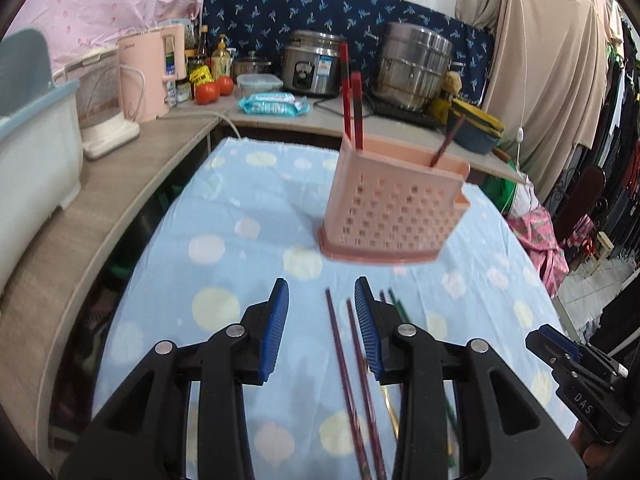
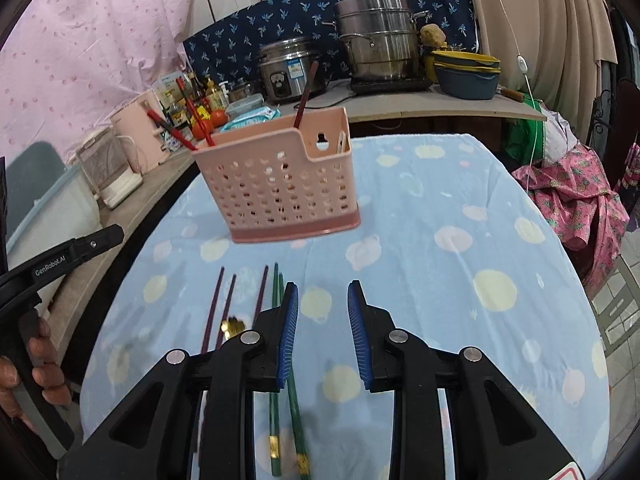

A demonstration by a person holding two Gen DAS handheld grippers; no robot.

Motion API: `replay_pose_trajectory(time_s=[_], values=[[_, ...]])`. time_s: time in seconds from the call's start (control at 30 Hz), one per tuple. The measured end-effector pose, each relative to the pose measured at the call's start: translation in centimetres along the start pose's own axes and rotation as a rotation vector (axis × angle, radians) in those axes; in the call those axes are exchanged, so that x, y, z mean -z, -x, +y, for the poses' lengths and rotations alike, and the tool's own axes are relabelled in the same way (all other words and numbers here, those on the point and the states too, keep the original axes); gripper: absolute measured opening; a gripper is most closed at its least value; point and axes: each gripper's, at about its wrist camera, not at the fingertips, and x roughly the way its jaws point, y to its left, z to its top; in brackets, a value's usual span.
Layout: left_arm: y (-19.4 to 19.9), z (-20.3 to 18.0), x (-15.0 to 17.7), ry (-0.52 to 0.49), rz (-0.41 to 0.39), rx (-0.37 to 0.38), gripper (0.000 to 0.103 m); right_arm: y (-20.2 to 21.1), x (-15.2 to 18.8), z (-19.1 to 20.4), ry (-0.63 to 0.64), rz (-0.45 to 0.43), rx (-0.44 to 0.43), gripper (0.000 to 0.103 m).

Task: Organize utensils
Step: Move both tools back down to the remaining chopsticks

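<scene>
Both claws are spread and holding nothing right now. The left claw (image 1: pixel 322 284) hangs over the pair of dark red chopsticks (image 1: pixel 352 380), which lie on the blue dotted cloth (image 1: pixel 224 248) covering the counter; one stick sits in the gap between its pads, the other runs right along the inner face of the right-hand pad. The right claw (image 2: pixel 323 286) has the green chopsticks (image 2: pixel 286 396) passing under its left-hand pad, so they're off to its left, not centred. All the sticks lie lengthwise, pointing roughly along the claws toward the pink perforated holder (image 1: pixel 390 216), which stands further out on the cloth with a few red sticks (image 1: pixel 352 108) already in it. My guess: the left one is better lined up for a grab, while the right needs a nudge leftward first.
</scene>
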Motion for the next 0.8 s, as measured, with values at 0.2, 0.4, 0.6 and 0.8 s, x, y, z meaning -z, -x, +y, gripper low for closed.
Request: replay_pose_trajectory(time_s=[0.2,0.4,0.6,0.8], values=[[-0.1,0.3,5.2,0.009,0.1,-0.004,0.033,0.2,5.4,0.0,0.017,0.104,-0.002,0.026],[-0.1,0.0,9.3,0.005,0.171,0.0,0.033,0.4,8.7,0.3,0.008,0.165,-0.015,0.026],[0.4,-0.6,11.3,0.0,0.198,0.013,0.033,0.5,10.6,1.0,0.017,0.192,-0.02,0.024],[0.4,-1.1,12.4,-0.01,0.22,0.027,0.033,0.2,11.4,1.1,0.025,0.211,-0.02,0.021]])
